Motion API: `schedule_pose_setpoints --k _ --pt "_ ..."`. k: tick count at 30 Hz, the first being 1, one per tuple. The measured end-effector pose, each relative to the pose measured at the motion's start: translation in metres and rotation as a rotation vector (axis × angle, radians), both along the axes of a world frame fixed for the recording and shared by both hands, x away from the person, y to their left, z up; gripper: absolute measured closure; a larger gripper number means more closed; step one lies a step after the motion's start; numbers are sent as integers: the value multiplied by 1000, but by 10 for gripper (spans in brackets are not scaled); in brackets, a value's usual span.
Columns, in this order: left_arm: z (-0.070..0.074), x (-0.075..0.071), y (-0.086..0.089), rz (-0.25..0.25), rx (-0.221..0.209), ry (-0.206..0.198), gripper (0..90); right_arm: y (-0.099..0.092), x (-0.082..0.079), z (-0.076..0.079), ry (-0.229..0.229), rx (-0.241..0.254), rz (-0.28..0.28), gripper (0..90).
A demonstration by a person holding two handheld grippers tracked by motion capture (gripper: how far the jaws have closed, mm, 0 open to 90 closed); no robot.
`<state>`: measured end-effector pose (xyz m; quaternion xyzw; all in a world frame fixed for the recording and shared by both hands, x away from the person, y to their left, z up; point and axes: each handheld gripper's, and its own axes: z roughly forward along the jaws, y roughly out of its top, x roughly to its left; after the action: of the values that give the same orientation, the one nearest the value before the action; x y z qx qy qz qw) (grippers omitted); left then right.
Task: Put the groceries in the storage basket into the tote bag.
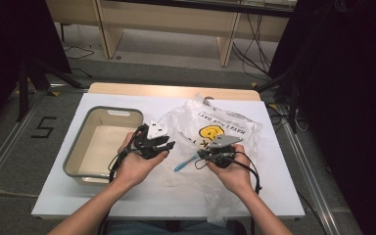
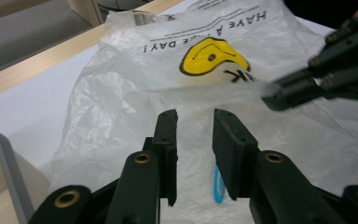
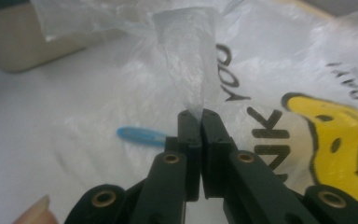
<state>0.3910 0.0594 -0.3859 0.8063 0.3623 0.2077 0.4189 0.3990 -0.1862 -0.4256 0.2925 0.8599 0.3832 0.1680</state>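
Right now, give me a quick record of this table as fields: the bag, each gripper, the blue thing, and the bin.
bag: thin clear plastic bag with a yellow smiley print, lying crumpled on the white table
right gripper: right gripper shut on a fold of the bag, lifting it
left gripper: left gripper jaws apart, nothing between them, aimed at the bag
blue item: slim blue object, seen through the plastic between the grippers; cannot tell what it is
bin: grey-rimmed beige bin left of the bag, looks empty

Lab recording bay – black curtains [image 1: 357,98], taped floor number [image 1: 43,127], loose cables [image 1: 247,54]
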Motion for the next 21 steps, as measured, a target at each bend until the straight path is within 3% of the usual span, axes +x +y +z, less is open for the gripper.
schedule_pose_setpoints --k 9,13,16,21 --pt "-19 22 -8 41 69 36 687 4 0 -24 135 -63 75 802" --pt "-33 27 -11 35 118 104 682 3 -3 -27 168 -47 92 677" --pt "-41 29 -10 35 146 141 681 -5 -5 -18 161 -7 80 604" --pt "-51 30 -8 45 162 186 681 -27 -7 -1 91 85 22 521"
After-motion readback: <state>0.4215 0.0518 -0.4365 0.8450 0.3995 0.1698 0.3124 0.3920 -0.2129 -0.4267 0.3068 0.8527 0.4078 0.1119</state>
